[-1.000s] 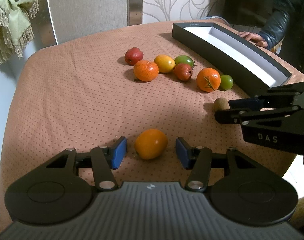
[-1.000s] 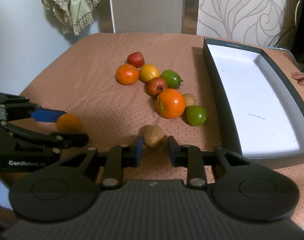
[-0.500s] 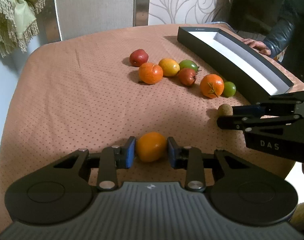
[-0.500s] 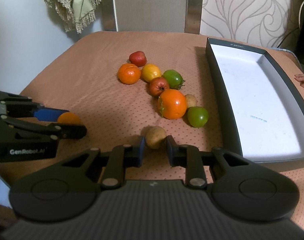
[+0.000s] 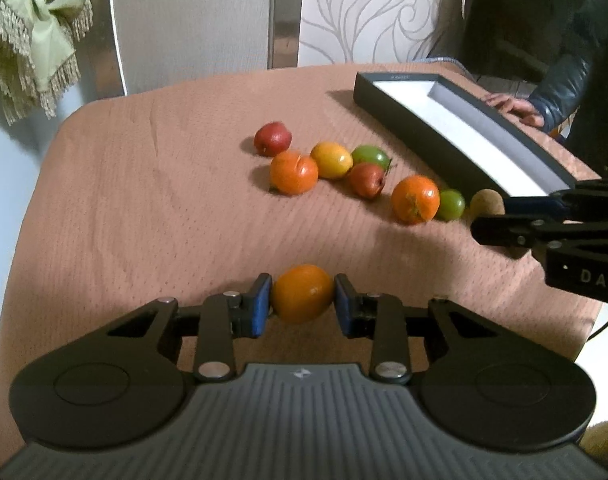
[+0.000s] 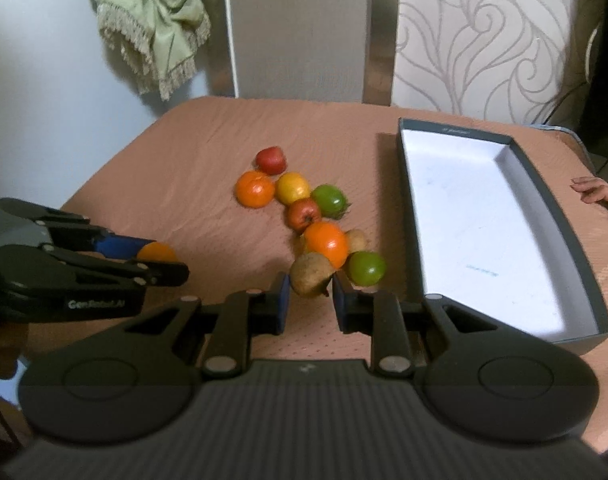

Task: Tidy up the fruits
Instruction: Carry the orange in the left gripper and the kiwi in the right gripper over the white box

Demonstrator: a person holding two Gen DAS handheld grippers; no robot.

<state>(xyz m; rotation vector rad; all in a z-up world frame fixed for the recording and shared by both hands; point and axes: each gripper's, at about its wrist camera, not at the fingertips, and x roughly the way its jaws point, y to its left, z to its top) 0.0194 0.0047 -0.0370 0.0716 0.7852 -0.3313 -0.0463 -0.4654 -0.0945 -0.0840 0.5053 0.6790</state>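
Left gripper (image 5: 302, 300): jaws pinching an orange fruit (image 5: 302, 293), smooth, glossy, slightly oval, one blue pad on each flank; held above the counter (image 5: 143, 208) near its front edge.

Right gripper (image 6: 310, 298): jaws pinching a brown kiwi (image 6: 310, 279), dull, rough-skinned, egg-shaped; held just in front of the fruit cluster.

Fruit on the counter, mid-surface, in a loose diagonal line:
- red apple (image 5: 272, 138), farthest back.
- orange tangerine (image 5: 293, 172), with a crease in its skin, just in front of the red apple.
- yellow fruit (image 5: 331, 159), oval, beside the tangerine.
- green fruit (image 5: 370, 156), partly behind a small dark-red apple (image 5: 366, 179).
- large orange (image 5: 415, 199), dimpled skin.
- small green lime (image 5: 450, 205), touching the large orange.
- second brown kiwi (image 6: 356, 240), mostly hidden behind the large orange.

Box (image 6: 556, 216): long, dark-walled, white inside, lying right of the cluster.

Counter covering: brown dotted cloth.
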